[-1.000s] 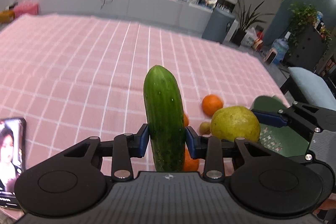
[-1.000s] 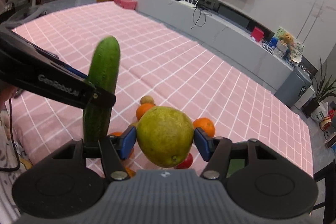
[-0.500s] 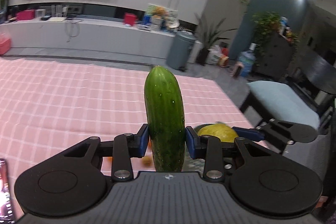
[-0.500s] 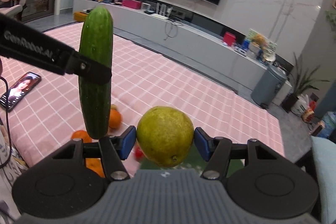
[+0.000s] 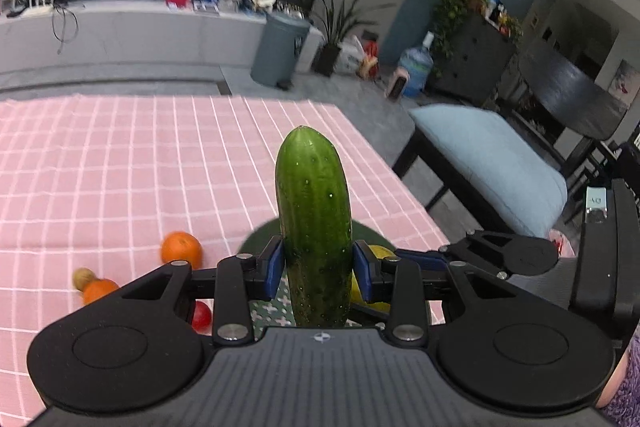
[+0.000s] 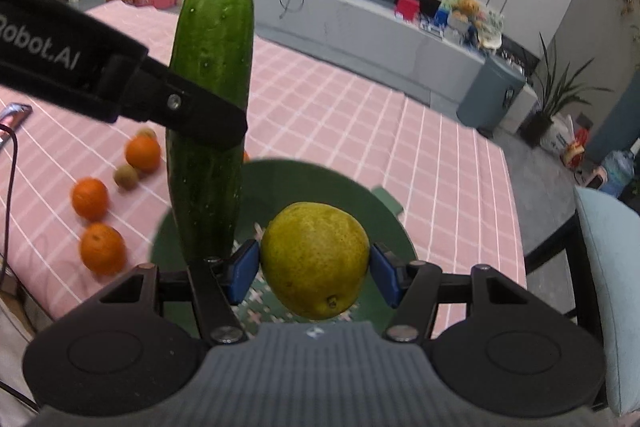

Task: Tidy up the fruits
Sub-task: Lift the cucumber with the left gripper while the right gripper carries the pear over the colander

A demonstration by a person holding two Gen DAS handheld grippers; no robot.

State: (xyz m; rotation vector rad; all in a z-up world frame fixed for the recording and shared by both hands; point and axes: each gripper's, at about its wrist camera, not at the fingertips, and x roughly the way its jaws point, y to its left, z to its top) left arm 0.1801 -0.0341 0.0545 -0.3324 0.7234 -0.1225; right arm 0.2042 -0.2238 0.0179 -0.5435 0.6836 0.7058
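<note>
With both grippers held above the near edge of the pink checked cloth (image 6: 360, 107), the left gripper (image 5: 316, 269) has its blue pads clamped on a cucumber (image 5: 314, 223), standing upright between them, tip pointing up. Right beside it, the right gripper (image 6: 314, 267) squeezes a yellow-green pear (image 6: 316, 259) from both sides, stem end facing the camera. Cucumber and pear hang over a dark green plate (image 6: 280, 183) with a patterned centre, and neither touches it. From the right wrist view the left gripper's black finger crosses the cucumber's middle. Out on the cloth, left of the plate, sit three oranges (image 6: 102, 247), (image 6: 90, 197), (image 6: 143, 153) and two small brown fruits (image 6: 126, 175), well apart from the held pieces. A small red fruit (image 5: 201, 315) peeks out just behind the left gripper's frame. Further off, a phone (image 6: 14, 113) lies at the cloth's left edge. Beyond the cloth, a blue-cushioned chair (image 5: 492, 163) stands on the right.
</note>
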